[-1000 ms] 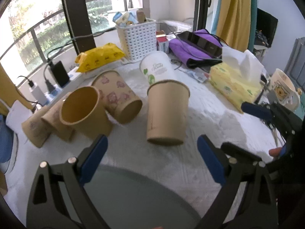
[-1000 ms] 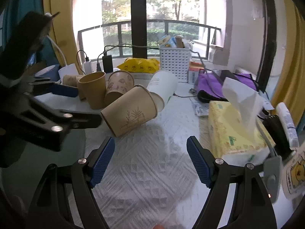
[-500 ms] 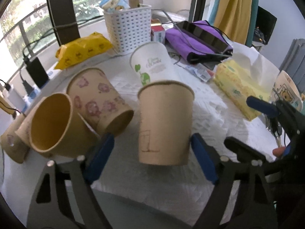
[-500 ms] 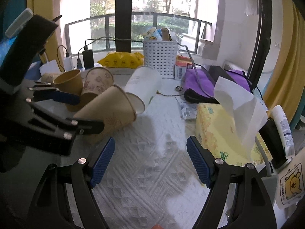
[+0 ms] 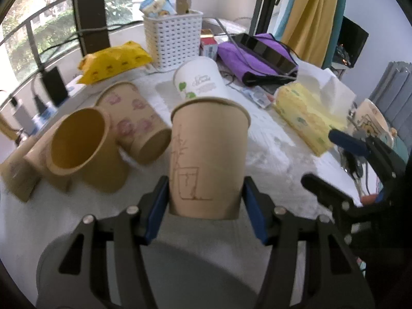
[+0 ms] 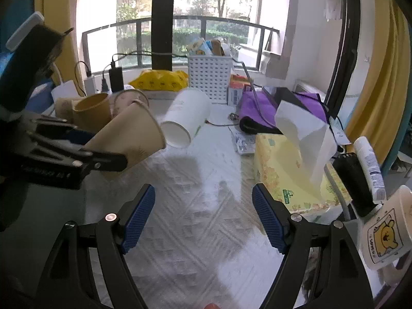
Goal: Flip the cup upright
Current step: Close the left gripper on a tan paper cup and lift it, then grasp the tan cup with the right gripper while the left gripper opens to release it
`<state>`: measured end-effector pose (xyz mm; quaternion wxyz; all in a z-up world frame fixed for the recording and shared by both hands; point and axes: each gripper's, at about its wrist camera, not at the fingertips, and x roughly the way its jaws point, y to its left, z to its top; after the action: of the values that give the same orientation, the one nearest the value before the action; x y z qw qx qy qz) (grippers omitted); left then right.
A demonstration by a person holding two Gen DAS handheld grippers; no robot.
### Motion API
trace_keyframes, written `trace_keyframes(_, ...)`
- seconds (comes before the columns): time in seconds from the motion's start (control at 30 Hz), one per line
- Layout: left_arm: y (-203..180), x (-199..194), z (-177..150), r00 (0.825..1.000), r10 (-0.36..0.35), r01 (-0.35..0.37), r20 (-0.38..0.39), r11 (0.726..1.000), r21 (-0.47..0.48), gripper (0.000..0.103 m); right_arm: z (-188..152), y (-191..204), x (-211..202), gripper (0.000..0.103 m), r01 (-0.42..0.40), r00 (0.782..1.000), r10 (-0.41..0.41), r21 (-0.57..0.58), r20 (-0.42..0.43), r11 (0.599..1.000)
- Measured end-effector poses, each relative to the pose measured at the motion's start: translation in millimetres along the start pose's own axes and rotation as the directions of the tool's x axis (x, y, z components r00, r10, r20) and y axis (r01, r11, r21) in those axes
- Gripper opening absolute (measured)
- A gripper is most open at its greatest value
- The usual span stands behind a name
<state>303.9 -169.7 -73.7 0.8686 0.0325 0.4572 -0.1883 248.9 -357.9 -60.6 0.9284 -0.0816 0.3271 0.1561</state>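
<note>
Left gripper [image 5: 206, 206] clamps tan cup [image 5: 208, 154] — tilted.

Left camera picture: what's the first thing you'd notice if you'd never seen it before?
A tan paper cup fills the middle, pinched near its base by the left gripper. Behind it lie tipped cups: a white one and a flowery one. At right sits a yellow tissue pack.

A cup [image 5: 208, 154] sits between my left fingers [image 5: 154, 211]; other cups [image 5: 85, 146] lie at ten o'clock, the basket [image 5: 172, 41] at twelve, the tissue pack [image 5: 306, 113] at two.
</note>
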Motion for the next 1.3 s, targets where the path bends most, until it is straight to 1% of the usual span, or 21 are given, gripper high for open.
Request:
trace_keyframes(0.07, 1, -18, -14, 1.000, 0.012, -0.012, 0.020, 1.000, -0.006, 0.058, 2, 4, -8, 0.080, -0.005, 1.000, 0.005, -0.001, 0.012, 1.000)
trace_keyframes(0.17, 4, -42, -32, 0.998, 0.030, -0.029, 0.054, 0.999, -0.019, 0.058, 5, 14, -23, 0.080, -0.036, 0.999, 0.036, 0.005, 0.035, 0.999)
trace_keyframes(0.27, 4, -74, -61, 0.992, 0.042, -0.040, 0.115, 0.999, -0.025, 0.058, 9, 30, -36, 0.080, -0.071, 0.996, 0.071, 0.004, 0.056, 0.997)
trace_keyframes(0.37, 3, -95, -85, 0.988, 0.061, -0.058, 0.143, 0.998, -0.025, 0.058, 13, 49, -51, 0.080, -0.143, 0.987, 0.142, 0.012, 0.068, 0.990)
trace_keyframes(0.47, 2, -115, -112, 0.979, 0.082, -0.077, 0.185, 0.996, -0.033, 0.058, 15, 68, -63, 0.080, -0.252, 0.966, 0.249, 0.042, 0.068, 0.967)
trace_keyframes(0.53, 1, -129, -130, 0.968, 0.110, -0.105, 0.227, 0.994, -0.033, 0.058, 16, 86, -71, 0.080, -0.295, 0.954, 0.291, 0.042, 0.067, 0.955)
trace_keyframes(0.6, 2, -139, -147, 0.959, 0.122, -0.113, 0.255, 0.992, -0.050, 0.058, 16, 103, -77, 0.080, -0.338, 0.940, 0.335, 0.041, 0.061, 0.940)
trace_keyframes(0.7, 7, -150, -171, 0.954, 0.126, -0.107, 0.273, 0.991, -0.081, 0.058, 17, 127, -86, 0.080, -0.412, 0.911, 0.409, 0.051, 0.051, 0.910)
trace_keyframes(0.77, 9, -159, -184, 0.945, 0.137, -0.115, 0.298, 0.989, -0.090, 0.058, 18, 143, -92, 0.080, -0.464, 0.886, 0.462, 0.059, 0.044, 0.884)
trace_keyframes(0.83, 8, -169, -196, 0.931, 0.152, -0.128, 0.333, 0.987, -0.092, 0.058, 18, 159, -96, 0.080, -0.483, 0.876, 0.482, 0.060, 0.036, 0.874)
trace_keyframes(0.9, 10, -180, -208, 0.912, 0.167, -0.140, 0.375, 0.985, -0.099, 0.058, 17, 171, -100, 0.080, -0.490, 0.872, 0.490, 0.056, 0.024, 0.870)
trace_keyframes(0.93, 12, -182, -212, 0.907, 0.172, -0.143, 0.385, 0.984, -0.104, 0.058, 16, 177, -101, 0.080, -0.500, 0.866, 0.500, 0.059, 0.018, 0.864)
trace_keyframes(1.1, 23, -194, -239, 0.880, 0.174, -0.121, 0.442, 0.982, -0.147, 0.058, 13, 197, -101, 0.080, -0.560, 0.826, 0.564, 0.107, -0.013, 0.822)
trace_keyframes(1.2, 26, -199, -252, 0.863, 0.186, -0.122, 0.469, 0.979, -0.164, 0.058, 8, 205, -97, 0.080, -0.597, 0.792, 0.609, 0.165, -0.034, 0.785)
trace_keyframes(1.23, 27, -200, -255, 0.860, 0.189, -0.123, 0.474, 0.978, -0.166, 0.058, 7, 208, -96, 0.080, -0.606, 0.782, 0.622, 0.182, -0.043, 0.774)
trace_keyframes(1.3, 30, -202, -262, 0.854, 0.192, -0.122, 0.484, 0.978, -0.172, 0.058, 6, 213, -93, 0.080, -0.615, 0.770, 0.636, 0.203, -0.056, 0.762)
